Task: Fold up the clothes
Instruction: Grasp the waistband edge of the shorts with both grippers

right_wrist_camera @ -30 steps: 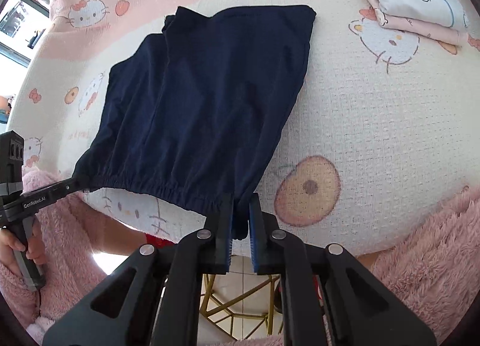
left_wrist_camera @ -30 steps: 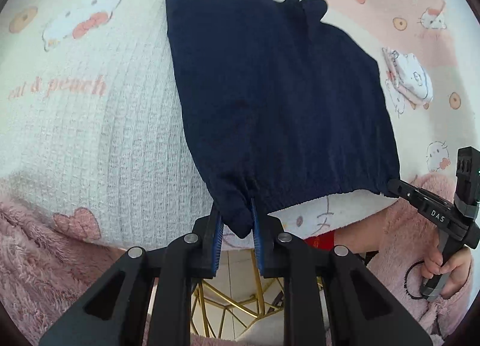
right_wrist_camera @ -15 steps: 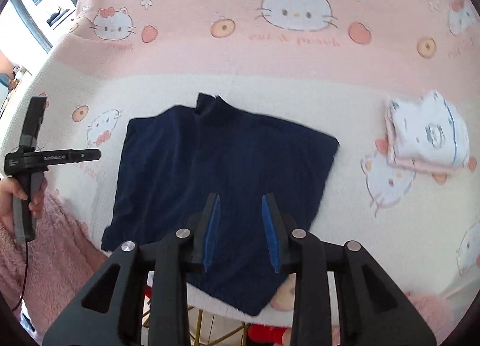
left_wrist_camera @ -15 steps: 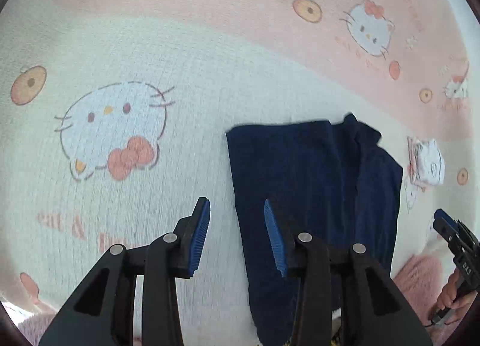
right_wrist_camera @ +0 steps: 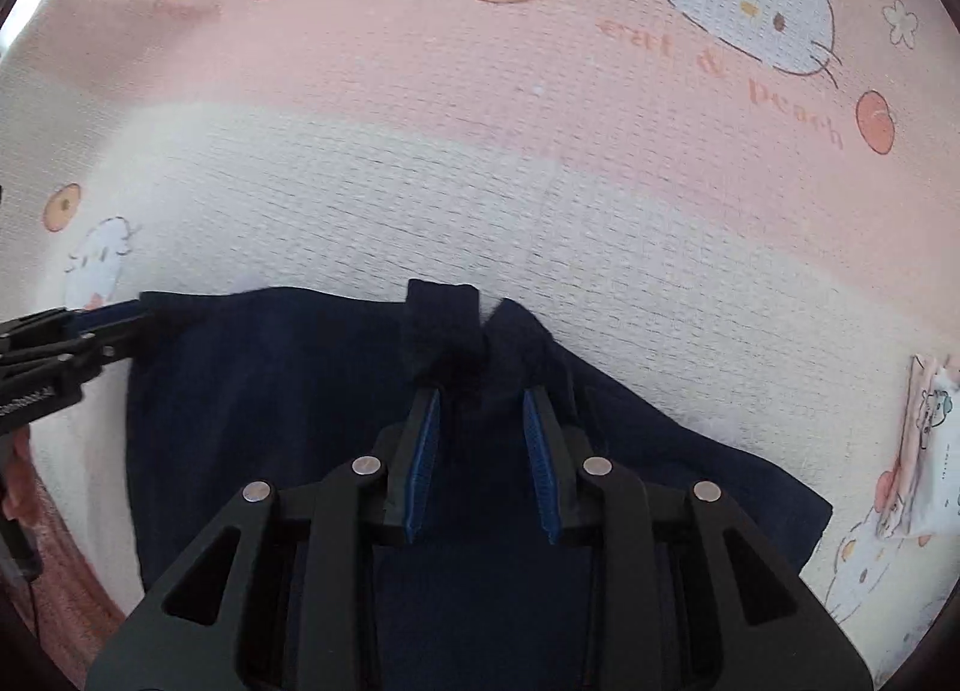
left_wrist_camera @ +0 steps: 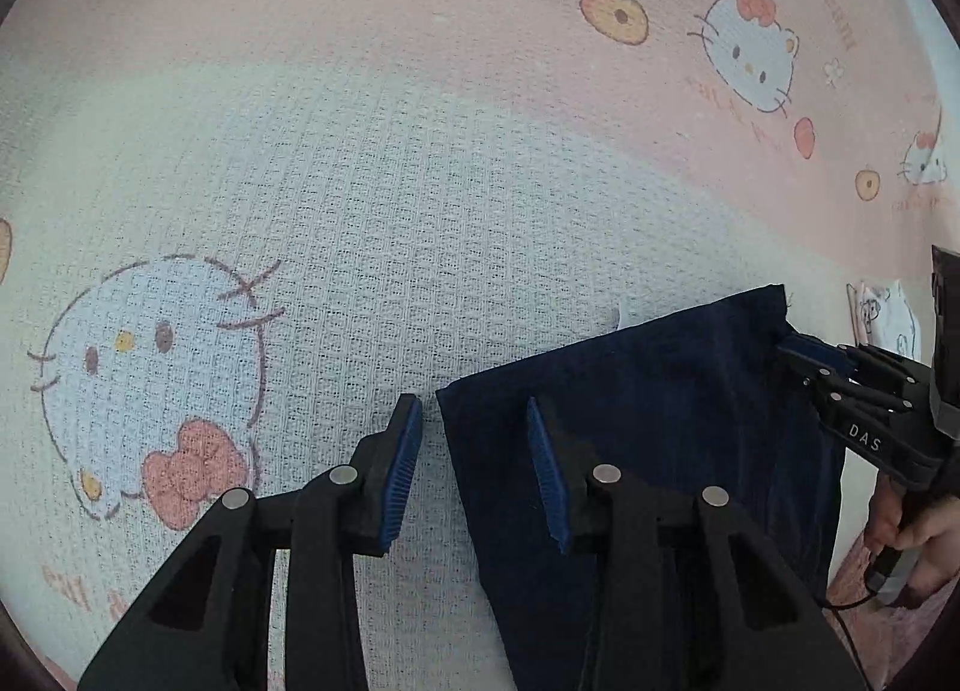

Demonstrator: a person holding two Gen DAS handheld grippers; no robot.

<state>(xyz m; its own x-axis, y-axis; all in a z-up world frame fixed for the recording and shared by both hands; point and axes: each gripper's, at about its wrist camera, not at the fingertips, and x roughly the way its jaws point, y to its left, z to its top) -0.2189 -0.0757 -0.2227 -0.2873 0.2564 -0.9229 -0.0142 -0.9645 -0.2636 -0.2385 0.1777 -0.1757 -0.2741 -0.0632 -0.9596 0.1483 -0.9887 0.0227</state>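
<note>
While navy shorts point(right_wrist_camera: 288, 391) lie flat — hand-held grippers hover, jaws apart.

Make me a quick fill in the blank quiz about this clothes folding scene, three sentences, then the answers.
1. The garment lying on the blanket is dark ____ in colour.
2. The left gripper has its jaws ____, straddling the garment's far corner.
3. The pads on the right gripper are ____ in colour.

Missing words: navy blue; open; blue
</note>
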